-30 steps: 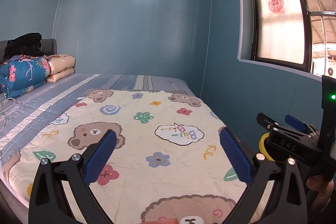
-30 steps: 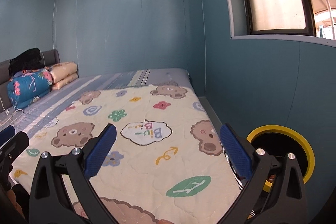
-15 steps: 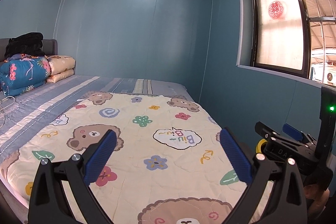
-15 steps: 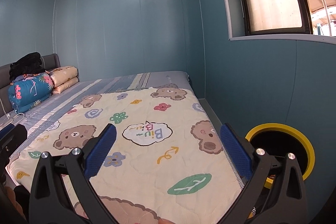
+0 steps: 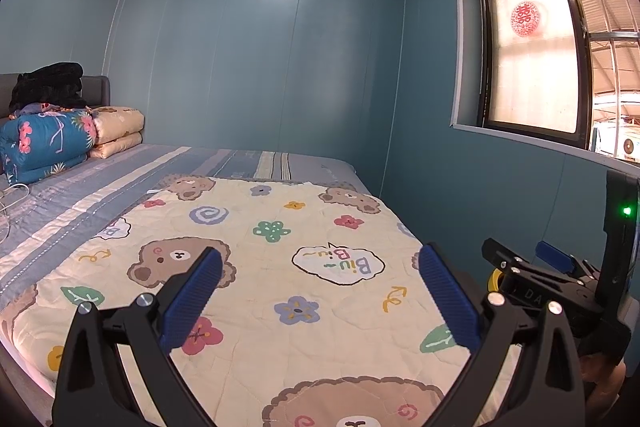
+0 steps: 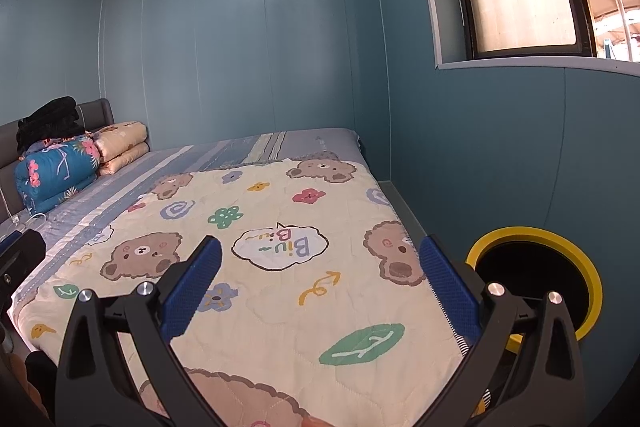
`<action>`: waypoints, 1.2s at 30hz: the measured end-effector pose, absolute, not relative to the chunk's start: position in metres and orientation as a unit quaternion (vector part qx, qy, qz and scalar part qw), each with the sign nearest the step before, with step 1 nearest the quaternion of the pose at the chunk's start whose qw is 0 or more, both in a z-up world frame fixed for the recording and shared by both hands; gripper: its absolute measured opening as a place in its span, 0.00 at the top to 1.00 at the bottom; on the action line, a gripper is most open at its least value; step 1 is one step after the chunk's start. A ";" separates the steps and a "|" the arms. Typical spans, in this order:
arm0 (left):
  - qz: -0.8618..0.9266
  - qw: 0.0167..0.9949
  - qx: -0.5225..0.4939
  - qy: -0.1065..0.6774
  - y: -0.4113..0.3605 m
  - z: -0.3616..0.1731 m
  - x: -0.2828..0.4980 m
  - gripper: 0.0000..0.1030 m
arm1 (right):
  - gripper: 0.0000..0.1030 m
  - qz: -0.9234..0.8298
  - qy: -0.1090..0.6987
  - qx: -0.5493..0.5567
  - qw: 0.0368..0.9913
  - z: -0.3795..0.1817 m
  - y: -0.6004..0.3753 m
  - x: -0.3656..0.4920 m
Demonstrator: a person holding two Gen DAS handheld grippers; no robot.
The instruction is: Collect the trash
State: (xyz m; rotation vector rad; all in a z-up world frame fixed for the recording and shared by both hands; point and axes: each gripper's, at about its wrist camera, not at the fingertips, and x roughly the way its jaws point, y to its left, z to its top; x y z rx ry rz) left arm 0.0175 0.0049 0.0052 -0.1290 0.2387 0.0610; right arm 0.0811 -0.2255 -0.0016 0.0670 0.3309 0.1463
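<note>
L gripper (image 5: 320, 291) & R gripper (image 6: 320, 287) both spread wide, empty, over bear quilt (image 6: 280, 219); yellow-rimmed bin (image 6: 592, 267) beside bed's right edge

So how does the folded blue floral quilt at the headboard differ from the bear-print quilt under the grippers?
The blue floral quilt is folded into a thick bundle, while the bear-print quilt lies spread flat. The blue floral quilt is dark blue with pink flowers; the bear-print quilt is cream with brown bears. A black garment sits on the blue one; nothing rests on the bear-print one. Both lie on the striped bed.
</note>
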 end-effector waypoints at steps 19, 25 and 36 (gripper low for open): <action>0.029 0.989 -0.072 0.123 0.009 0.003 0.018 0.08 | 0.08 0.079 0.171 0.034 0.981 -0.004 -0.223 0.086; 0.027 0.989 -0.072 0.123 0.011 0.003 0.019 0.08 | 0.08 0.079 0.172 0.035 0.981 -0.004 -0.223 0.086; 0.025 0.989 -0.073 0.126 0.011 0.003 0.021 0.08 | 0.08 0.080 0.173 0.036 0.981 -0.006 -0.223 0.085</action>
